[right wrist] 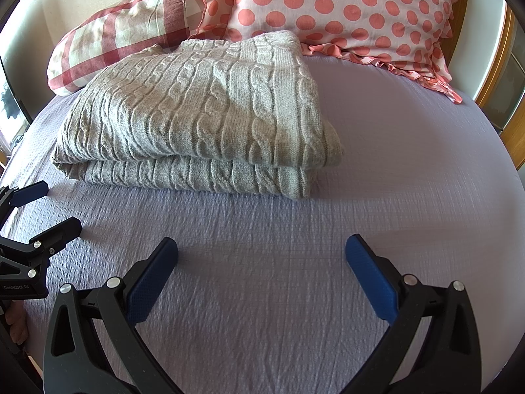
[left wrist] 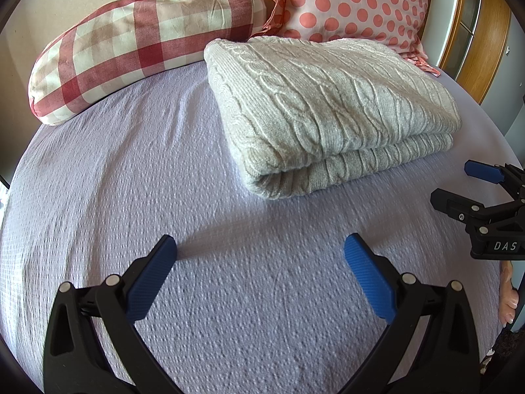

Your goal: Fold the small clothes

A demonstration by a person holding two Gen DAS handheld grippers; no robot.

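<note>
A grey cable-knit sweater lies folded in a thick rectangle on the lilac bedspread, its rounded fold edge towards me. It also shows in the right wrist view. My left gripper is open and empty, above bare bedspread in front of the sweater. My right gripper is open and empty, likewise short of the sweater. The right gripper shows at the right edge of the left wrist view, jaws apart. The left gripper shows at the left edge of the right wrist view, jaws apart.
A red-and-cream checked bolster and a pink polka-dot pillow lie behind the sweater against the headboard. A wooden frame stands at the far right. The bedspread stretches to the right of the sweater.
</note>
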